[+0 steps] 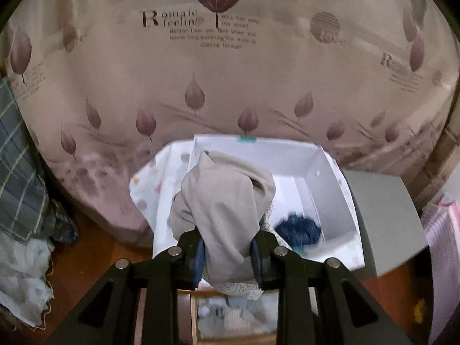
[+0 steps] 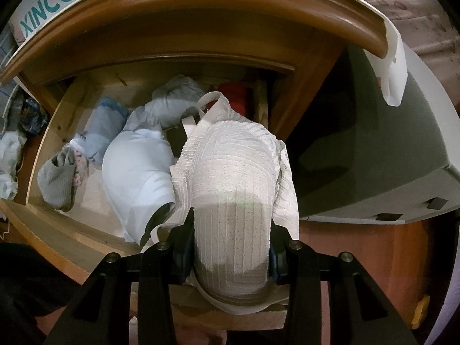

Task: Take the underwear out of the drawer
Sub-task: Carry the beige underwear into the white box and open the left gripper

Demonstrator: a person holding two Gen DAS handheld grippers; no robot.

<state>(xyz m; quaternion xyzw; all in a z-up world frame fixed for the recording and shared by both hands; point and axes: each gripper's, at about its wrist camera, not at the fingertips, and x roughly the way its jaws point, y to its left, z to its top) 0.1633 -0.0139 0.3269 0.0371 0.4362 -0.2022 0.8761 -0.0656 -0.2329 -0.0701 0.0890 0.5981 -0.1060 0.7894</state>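
Crowding the drawer [image 2: 57, 106]: folded garments [image 2: 138, 169].

The beige garment [image 1: 227, 201] hid my left gripper's [image 1: 228, 254] fingertips, the white ribbed bra [image 2: 233, 201] covered my right gripper's [image 2: 231, 254], and the drawer's [image 2: 57, 230] near corner was blacked out

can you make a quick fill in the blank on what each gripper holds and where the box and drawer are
1. The left gripper is shut on a ____ garment.
2. Beyond that garment stands an open white ____ with a dark blue item inside.
3. The right gripper is shut on a ribbed ____ garment.
4. Under the right gripper, the wooden drawer stands ____.

Missing words: beige; box; white; open
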